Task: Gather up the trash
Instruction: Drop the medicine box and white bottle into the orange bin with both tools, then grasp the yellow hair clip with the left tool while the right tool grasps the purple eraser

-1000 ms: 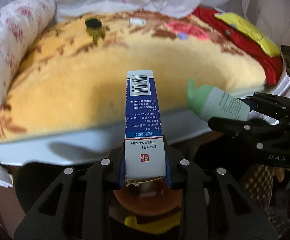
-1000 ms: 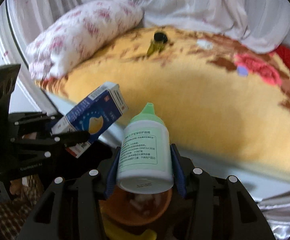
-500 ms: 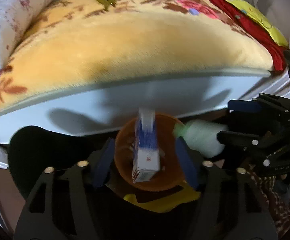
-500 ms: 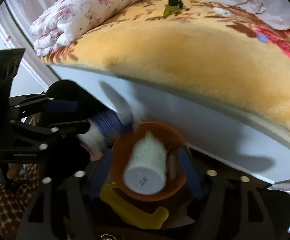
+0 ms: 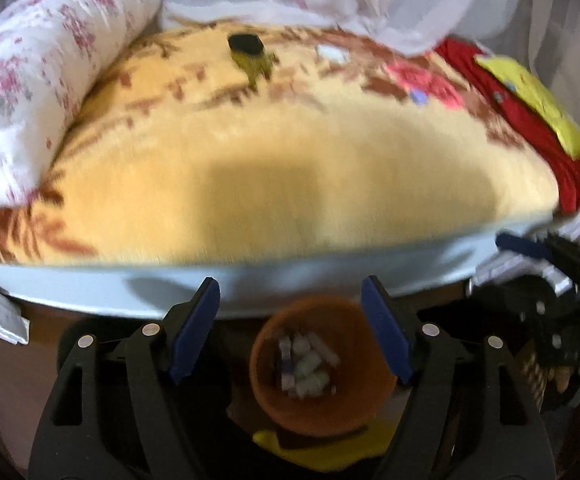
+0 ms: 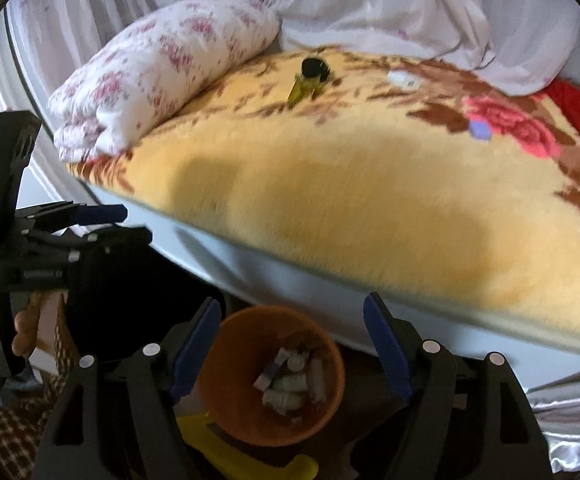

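Down below both grippers sits the orange bin (image 6: 274,376) on the floor by the bed's near edge, with a handful of small white and blue packets (image 6: 290,380) lying in its bottom. Left gripper (image 5: 290,332) hangs above it with jaws spread wide and nothing between them; right gripper (image 6: 292,350) matches it, jaws wide apart and empty.

Up on the bed, the yellow blanket (image 6: 370,208) carries what looks like the remaining trash. Far back, a small amber bottle (image 6: 308,82) with a black cap lies on its side, just beside the floral pillow (image 6: 162,68). To its right rests a small white scrap (image 6: 402,79), and further right a tiny lilac piece (image 6: 480,130) sits on the red flower print.

My read: that bottle looks rigid, probably glass, light but smooth and ready to roll on the plush pile. Best bet is to close across the body just below the cap, squarely, not on the rounded end. The white scrap seems flat and flimsy, so it likely needs a pinch pressed into the soft blanket. Motion blur hides finer detail.
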A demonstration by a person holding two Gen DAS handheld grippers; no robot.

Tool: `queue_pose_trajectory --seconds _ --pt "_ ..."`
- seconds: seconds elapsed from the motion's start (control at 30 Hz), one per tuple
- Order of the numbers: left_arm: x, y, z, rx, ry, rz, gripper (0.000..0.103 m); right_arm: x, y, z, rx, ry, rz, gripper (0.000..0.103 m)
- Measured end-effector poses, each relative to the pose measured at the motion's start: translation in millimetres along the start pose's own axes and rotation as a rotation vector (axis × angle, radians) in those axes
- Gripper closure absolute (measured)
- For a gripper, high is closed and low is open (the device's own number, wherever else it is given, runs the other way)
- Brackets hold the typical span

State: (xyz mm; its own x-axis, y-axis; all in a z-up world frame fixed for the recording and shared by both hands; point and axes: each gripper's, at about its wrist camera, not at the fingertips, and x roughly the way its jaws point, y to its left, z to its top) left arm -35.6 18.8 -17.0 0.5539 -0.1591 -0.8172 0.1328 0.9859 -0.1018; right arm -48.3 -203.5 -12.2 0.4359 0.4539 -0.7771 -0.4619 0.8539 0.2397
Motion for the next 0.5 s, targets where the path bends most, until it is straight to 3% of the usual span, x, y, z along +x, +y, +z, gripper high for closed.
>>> queue_pose_trajectory --seconds 0.2,0.5 --pt "10.0 10.4 61.0 -0.057 -0.120 0.053 0.031 -9.3 -14.5 22.0 0.031 -0.092 -0.021 0.030" --pt "61.6 18.5 138.3 -0.143 -0.153 0.075 0.031 -6.7 -34.5 33.3 0.069 -0.146 -0.042 0.029"
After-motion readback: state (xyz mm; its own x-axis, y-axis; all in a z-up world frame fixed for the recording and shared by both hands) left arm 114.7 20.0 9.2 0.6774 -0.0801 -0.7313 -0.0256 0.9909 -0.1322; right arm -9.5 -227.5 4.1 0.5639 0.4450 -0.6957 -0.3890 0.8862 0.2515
